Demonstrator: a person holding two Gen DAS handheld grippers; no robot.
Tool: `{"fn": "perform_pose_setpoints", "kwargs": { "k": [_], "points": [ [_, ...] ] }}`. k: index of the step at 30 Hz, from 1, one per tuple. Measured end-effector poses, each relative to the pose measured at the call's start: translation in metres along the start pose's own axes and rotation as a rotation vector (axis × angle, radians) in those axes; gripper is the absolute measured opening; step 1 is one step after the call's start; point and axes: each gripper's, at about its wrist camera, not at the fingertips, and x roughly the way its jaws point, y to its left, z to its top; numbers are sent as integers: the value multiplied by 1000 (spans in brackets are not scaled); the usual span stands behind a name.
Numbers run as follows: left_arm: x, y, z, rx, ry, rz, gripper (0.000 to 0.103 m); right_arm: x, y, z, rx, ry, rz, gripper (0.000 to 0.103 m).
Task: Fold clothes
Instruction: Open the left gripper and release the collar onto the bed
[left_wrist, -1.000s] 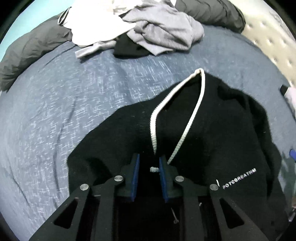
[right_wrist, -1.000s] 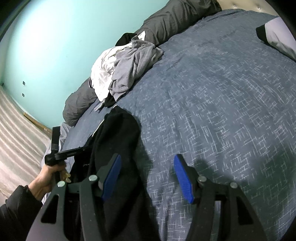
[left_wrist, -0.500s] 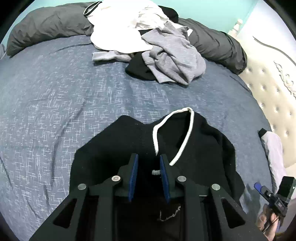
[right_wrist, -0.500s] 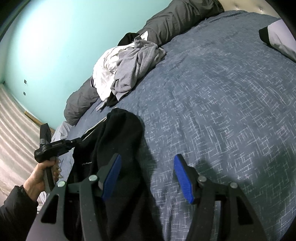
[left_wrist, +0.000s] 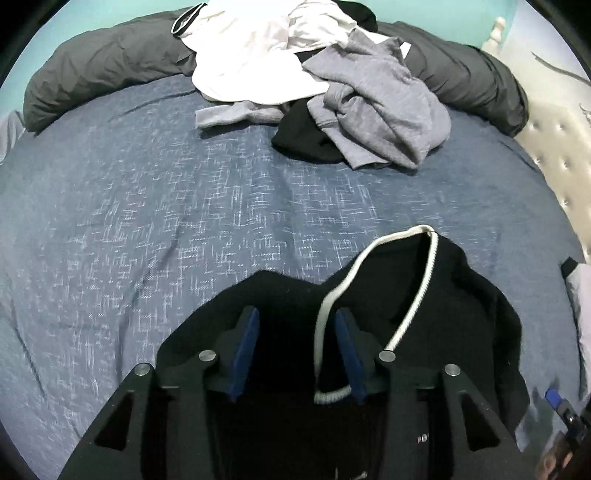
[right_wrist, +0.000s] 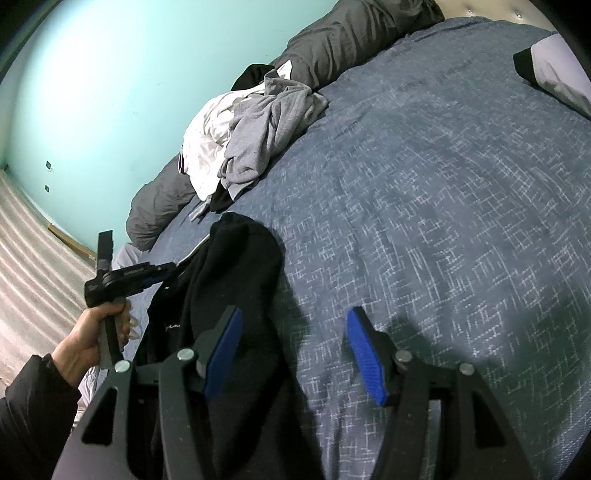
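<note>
A black hoodie (left_wrist: 450, 317) with a white drawstring (left_wrist: 413, 306) lies crumpled on the blue bedspread (left_wrist: 184, 206). My left gripper (left_wrist: 297, 343) is open right over its near edge, black cloth and the cord's end lying between the jaws. In the right wrist view the hoodie (right_wrist: 236, 266) lies at the left. My right gripper (right_wrist: 295, 354) is open wide and empty, its left finger over the hoodie's edge. The left gripper (right_wrist: 166, 269) also shows there, at the hoodie's far side.
A pile of white, grey and black clothes (left_wrist: 317, 85) lies at the far side of the bed against a dark grey duvet roll (left_wrist: 99, 70). A tufted headboard (left_wrist: 561, 155) is at the right. A grey and black garment (right_wrist: 554, 70) lies at the far right.
My left gripper's jaws have opened from shut on the hoodie's cloth and cord. The hoodie has sunk lower onto the bed. My right gripper has stayed open, barely moving.
</note>
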Motion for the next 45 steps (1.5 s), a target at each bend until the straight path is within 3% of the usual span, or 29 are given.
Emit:
{"fn": "perform_pose_setpoints", "kwargs": {
  "k": [2,3,4,5,9,19,22,26,28,32,37,45],
  "points": [
    [6,-4,4,15,9,26,45,1,-1,0,2,2,-1,60],
    [8,-5,5,23,14,31,33,1,-1,0,4,3,-2,60],
    [11,-6,7,31,18,36,12,2,-2,0,7,5,-2,60],
    [12,-7,8,36,20,40,6,3,-2,-1,10,7,-2,60],
    [7,-4,13,34,-6,41,3,3,-2,-1,10,9,-3,60],
    [-37,27,63,-122,-183,-6,0,6,3,-3,-6,15,-4,60],
    [-34,38,62,-169,-162,-61,0,8,4,-5,-7,20,-3,60],
    [-35,37,35,-78,-119,-47,6,7,7,-4,-11,18,3,60],
    [-37,41,16,-50,-91,-47,14,5,8,-3,-14,13,4,60],
    [-55,55,-39,-21,-59,-49,19,3,12,-1,-14,9,9,60],
    [-86,82,-105,-74,-20,-34,30,6,19,-2,5,35,30,60],
    [-150,109,-182,-124,4,-33,34,-5,47,-26,-8,150,75,60]
  ]
}}
